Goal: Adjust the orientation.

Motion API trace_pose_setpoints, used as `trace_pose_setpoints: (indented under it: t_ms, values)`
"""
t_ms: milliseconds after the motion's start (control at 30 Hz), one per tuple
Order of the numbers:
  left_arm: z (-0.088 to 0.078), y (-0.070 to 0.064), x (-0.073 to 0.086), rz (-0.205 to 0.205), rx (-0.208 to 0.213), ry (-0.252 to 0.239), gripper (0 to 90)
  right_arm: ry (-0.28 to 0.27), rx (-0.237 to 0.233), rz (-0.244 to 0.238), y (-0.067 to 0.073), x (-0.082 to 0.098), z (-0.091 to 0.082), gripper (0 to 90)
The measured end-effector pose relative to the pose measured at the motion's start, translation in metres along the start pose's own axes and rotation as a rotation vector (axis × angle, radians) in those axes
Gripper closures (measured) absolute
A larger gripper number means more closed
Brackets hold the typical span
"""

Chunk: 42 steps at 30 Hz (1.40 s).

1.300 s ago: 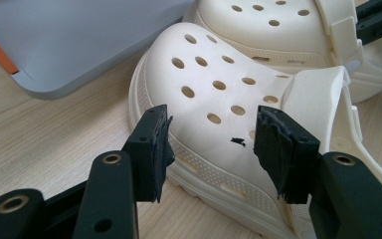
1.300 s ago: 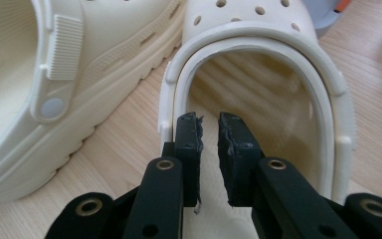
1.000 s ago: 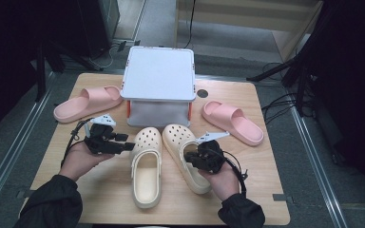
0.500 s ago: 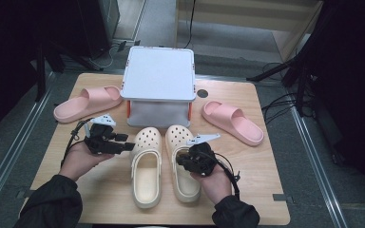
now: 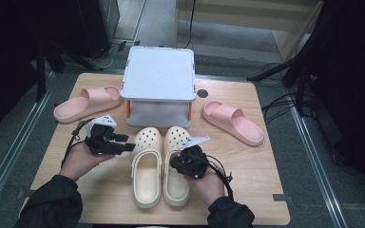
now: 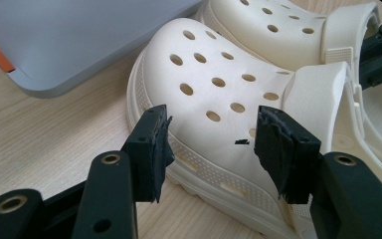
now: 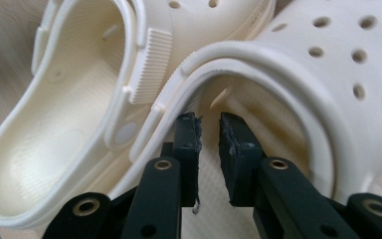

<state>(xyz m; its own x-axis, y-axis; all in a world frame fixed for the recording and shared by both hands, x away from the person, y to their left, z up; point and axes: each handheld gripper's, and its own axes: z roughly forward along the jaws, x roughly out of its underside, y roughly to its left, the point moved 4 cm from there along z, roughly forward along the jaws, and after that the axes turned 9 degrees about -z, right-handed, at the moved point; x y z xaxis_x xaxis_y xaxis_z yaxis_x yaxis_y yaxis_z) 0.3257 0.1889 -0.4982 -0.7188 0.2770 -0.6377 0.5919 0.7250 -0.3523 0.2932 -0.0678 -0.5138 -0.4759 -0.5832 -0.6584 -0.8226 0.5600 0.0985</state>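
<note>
Wooden surface point(image 5: 247, 190), near edge: my right tool point(image 5: 183, 161), jaws nearly together with nothing clamped, sits inside the right cream clog point(image 5: 177, 166). My left tool point(image 5: 123, 142), jaws apart, flanks the left cream clog point(image 5: 146, 173). Farther back stands a grey box point(image 5: 159, 80).

Even soft light, dark surroundings
</note>
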Motion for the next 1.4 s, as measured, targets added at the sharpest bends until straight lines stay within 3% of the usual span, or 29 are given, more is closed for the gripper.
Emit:
trace_pose_setpoints:
  t_ms: [67, 567, 933, 1200, 1400]
  values:
    - [0.000, 0.000, 0.000, 0.001, -0.001, 0.002, 46.8, -0.011, -0.017, 0.007, 0.002, -0.002, 0.002, 78.3]
    - [0.004, -0.002, 0.001, 0.011, 0.001, 0.017, 46.7, -0.021, 0.022, -0.032, 0.003, -0.003, 0.006, 78.3]
    - [0.001, -0.001, 0.001, 0.008, 0.001, 0.010, 46.5, -0.021, 0.032, -0.031, 0.001, -0.001, 0.003, 74.0]
    - [-0.002, -0.001, 0.000, 0.000, 0.005, -0.003, 47.6, -0.070, 0.018, -0.020, 0.004, -0.002, -0.014, 66.9]
    - [-0.003, 0.003, -0.005, -0.025, 0.008, -0.008, 49.6, -0.109, -0.003, 0.001, 0.007, -0.001, -0.025, 53.5]
